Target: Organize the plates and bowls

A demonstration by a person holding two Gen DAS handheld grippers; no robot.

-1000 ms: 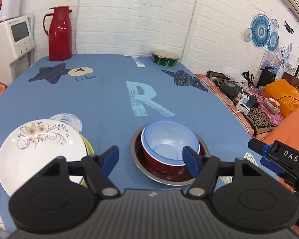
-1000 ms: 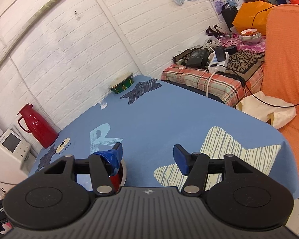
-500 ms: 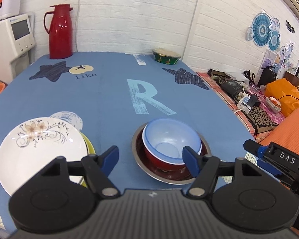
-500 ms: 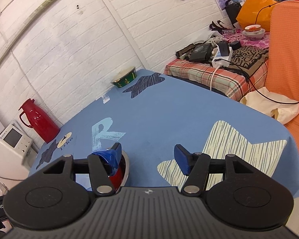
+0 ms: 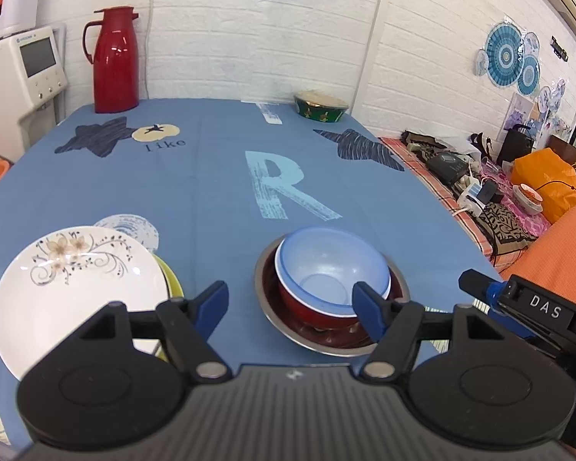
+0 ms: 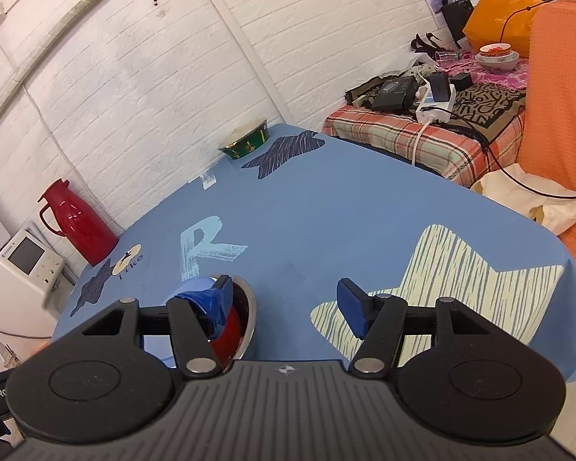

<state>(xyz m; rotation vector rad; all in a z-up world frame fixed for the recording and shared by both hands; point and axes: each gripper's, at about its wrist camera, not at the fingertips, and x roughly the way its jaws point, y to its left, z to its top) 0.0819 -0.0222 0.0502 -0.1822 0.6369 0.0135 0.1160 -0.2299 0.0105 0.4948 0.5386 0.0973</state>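
Observation:
A light blue bowl (image 5: 332, 265) is nested in a red bowl (image 5: 307, 309), which sits in a steel dish (image 5: 272, 315) on the blue tablecloth. To its left a white floral plate (image 5: 76, 284) lies on a yellow-green plate (image 5: 172, 280). My left gripper (image 5: 290, 303) hovers open just in front of the bowl stack, holding nothing. My right gripper (image 6: 284, 301) is open and empty, with the same stack (image 6: 234, 326) behind its left finger. A green patterned bowl (image 5: 320, 106) stands alone at the far edge; it also shows in the right wrist view (image 6: 245, 142).
A red thermos (image 5: 113, 59) stands at the far left corner, beside a white appliance (image 5: 17, 80). The right gripper's body (image 5: 533, 311) shows at the right. A cluttered plaid bench (image 6: 422, 130) and orange fabric (image 6: 560, 96) lie beyond the table's right edge.
Both views have shifted slightly; the left gripper has drawn back and tilted up a little. The bowls and plates have not moved. Both grippers stay open.

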